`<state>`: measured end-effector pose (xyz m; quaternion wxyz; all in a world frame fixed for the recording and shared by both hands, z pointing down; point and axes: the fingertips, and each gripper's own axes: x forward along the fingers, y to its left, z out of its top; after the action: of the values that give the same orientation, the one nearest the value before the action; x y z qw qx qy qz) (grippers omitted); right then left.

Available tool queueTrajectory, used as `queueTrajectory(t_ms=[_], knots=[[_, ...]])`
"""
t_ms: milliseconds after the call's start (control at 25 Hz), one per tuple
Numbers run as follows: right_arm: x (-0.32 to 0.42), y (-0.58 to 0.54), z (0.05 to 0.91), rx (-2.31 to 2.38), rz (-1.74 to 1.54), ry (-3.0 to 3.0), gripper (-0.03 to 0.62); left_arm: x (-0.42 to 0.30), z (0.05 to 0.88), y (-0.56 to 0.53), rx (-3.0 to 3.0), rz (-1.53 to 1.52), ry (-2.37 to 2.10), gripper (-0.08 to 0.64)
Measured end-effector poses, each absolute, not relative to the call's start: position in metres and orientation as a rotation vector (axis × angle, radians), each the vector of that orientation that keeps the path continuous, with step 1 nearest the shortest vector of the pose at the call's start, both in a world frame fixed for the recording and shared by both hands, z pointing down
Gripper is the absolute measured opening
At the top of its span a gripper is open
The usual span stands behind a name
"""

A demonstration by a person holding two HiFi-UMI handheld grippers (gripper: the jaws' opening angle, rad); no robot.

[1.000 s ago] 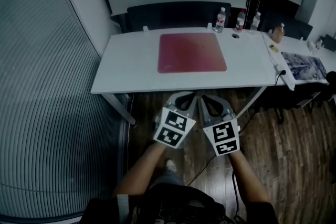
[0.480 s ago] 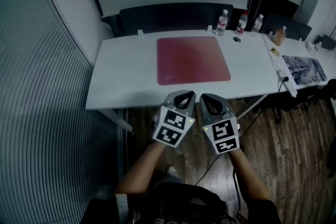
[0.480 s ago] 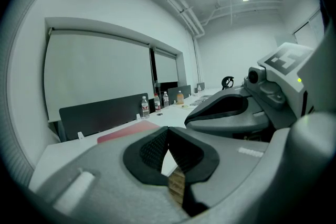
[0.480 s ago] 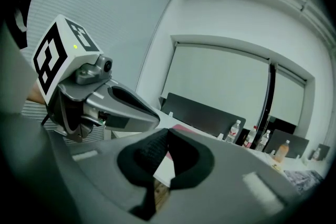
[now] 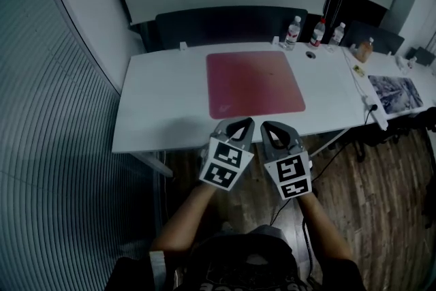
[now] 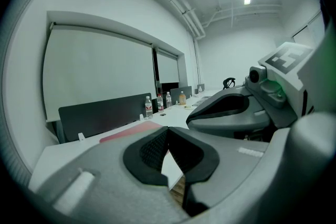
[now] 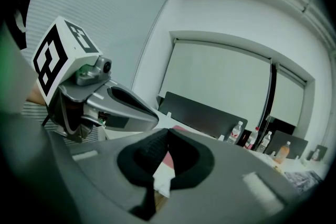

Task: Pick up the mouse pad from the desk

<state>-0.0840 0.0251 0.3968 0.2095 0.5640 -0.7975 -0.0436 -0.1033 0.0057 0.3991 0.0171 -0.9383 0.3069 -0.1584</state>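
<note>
Red, square, thin soft mouse pad (image 5: 255,84): lies flat on the white rectangular desk (image 5: 160,102), about mid-width and nearer the far edge than the near one.

Grey plastic left gripper (image 5: 240,123), with a black-and-white marker cube on its back: I see its jaws pressed together and nothing between them.

Grey plastic right gripper (image 5: 272,127), same build: jaws together likewise, and empty. I hold the two side by side, close to each other, both pointing toward the desk. They sit by its near edge, short of the mouse pad and not touching it, above the dark wooden plank floor (image 5: 371,180).

Three clear plastic water bottles (image 5: 318,31): upright in a row at the desk's far right corner, apart from the pad.

Small dark round item (image 5: 311,55): on the desk just in front of the bottles. I cannot tell what it is.

Amber-filled bottle (image 5: 365,48): upright, further right.

Dark flat panel (image 5: 225,22): runs along the desk's far side.

Grey slatted blind (image 5: 54,146): fills my left.
</note>
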Motion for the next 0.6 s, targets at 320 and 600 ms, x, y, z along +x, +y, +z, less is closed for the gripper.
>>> queueTrajectory(t_ms=[320,600], knots=[[-0.074,0.000,0.400,1.577,-0.125,-2.234,0.000,-0.099,0.402,-0.016,-2.896,-0.505,0.971,0.003],[-0.046,-0.036,0.406,1.549,-0.141,-2.291,0.000,-0.068,0.408,-0.050,-2.848,-0.537,1.020,0.003]])
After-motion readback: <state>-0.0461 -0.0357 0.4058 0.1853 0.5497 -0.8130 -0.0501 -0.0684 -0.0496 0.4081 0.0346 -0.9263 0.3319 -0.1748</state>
